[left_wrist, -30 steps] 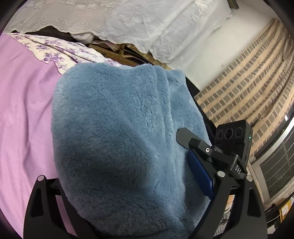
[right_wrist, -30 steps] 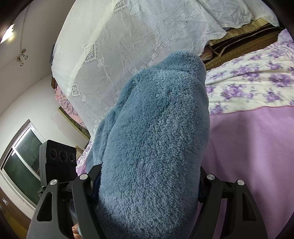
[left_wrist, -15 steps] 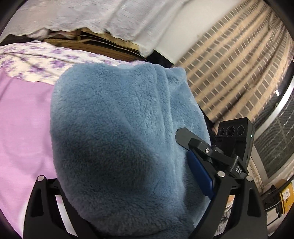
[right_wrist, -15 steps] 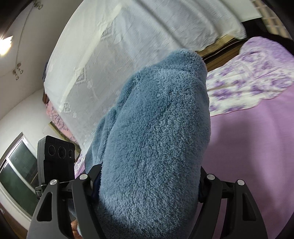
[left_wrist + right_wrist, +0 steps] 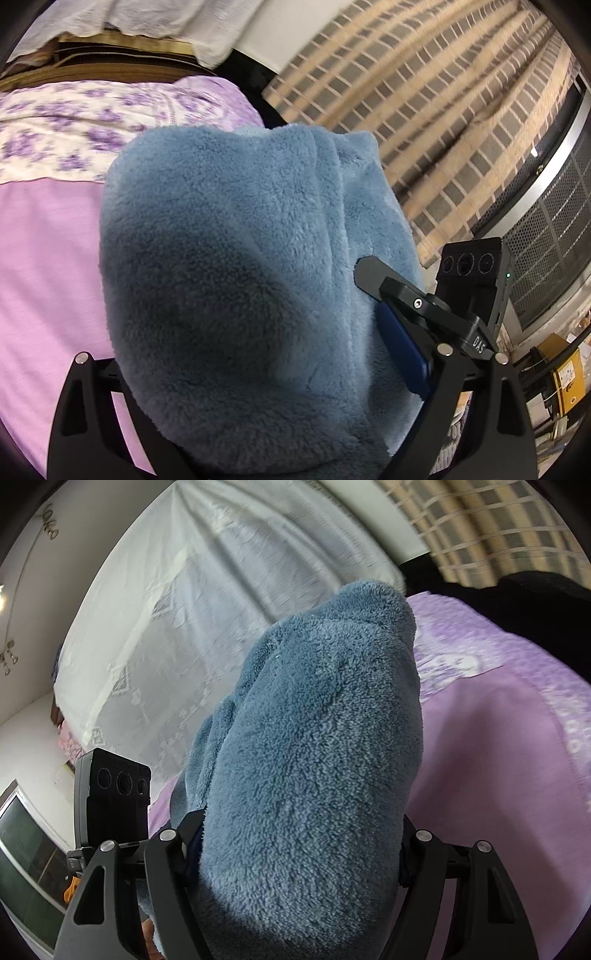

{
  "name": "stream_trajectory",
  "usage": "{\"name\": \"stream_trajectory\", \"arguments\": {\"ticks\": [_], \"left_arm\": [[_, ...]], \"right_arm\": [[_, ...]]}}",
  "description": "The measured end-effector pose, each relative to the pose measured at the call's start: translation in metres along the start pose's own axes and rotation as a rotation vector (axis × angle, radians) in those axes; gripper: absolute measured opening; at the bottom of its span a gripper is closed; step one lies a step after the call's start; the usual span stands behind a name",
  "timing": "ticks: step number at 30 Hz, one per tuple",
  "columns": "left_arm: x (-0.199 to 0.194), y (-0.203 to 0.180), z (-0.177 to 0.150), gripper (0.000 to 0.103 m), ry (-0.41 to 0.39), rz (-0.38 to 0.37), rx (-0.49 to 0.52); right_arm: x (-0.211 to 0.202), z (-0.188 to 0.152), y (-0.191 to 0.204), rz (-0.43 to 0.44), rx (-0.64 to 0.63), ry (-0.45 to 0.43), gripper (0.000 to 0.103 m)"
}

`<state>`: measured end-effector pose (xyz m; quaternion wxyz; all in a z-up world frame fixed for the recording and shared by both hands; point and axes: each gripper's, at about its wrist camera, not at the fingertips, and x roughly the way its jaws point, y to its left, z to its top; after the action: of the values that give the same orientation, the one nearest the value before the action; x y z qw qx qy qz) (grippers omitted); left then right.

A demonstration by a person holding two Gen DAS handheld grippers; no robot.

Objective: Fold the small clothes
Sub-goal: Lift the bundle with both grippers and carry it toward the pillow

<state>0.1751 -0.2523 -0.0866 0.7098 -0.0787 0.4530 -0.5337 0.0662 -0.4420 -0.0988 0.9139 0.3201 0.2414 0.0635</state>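
Note:
A fluffy blue fleece garment (image 5: 236,280) fills the middle of both wrist views, bunched up and lifted above the purple bed. My left gripper (image 5: 255,369) is shut on it; the cloth hides its fingertips. My right gripper (image 5: 295,849) is also shut on the blue fleece garment (image 5: 314,757), which drapes over and hides its fingers. In the left wrist view the right gripper's finger (image 5: 399,295) with its blue pad presses against the garment's right side. In the right wrist view the other gripper's camera block (image 5: 114,797) sits at the lower left.
A purple bedsheet (image 5: 40,280) lies below, with a floral purple cloth (image 5: 74,129) at the far end. White lace curtain (image 5: 184,609) hangs behind. A brick-patterned curtain (image 5: 424,110) and a window grille (image 5: 554,229) stand to the right. A dark cloth (image 5: 535,602) lies at the bed's edge.
Both grippers have swung rightward together with the garment held; the background has shifted from the lace curtain toward the brick-patterned curtain. The grip on the garment is unchanged.

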Motion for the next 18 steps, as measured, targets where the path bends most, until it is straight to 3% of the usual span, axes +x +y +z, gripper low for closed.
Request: {"name": "stream_trajectory", "arguments": {"ticks": [18], "left_arm": [[0.102, -0.045, 0.033, 0.089, 0.084, -0.043, 0.049]], "right_arm": [[-0.041, 0.033, -0.090, -0.076, 0.060, -0.064, 0.075]]}}
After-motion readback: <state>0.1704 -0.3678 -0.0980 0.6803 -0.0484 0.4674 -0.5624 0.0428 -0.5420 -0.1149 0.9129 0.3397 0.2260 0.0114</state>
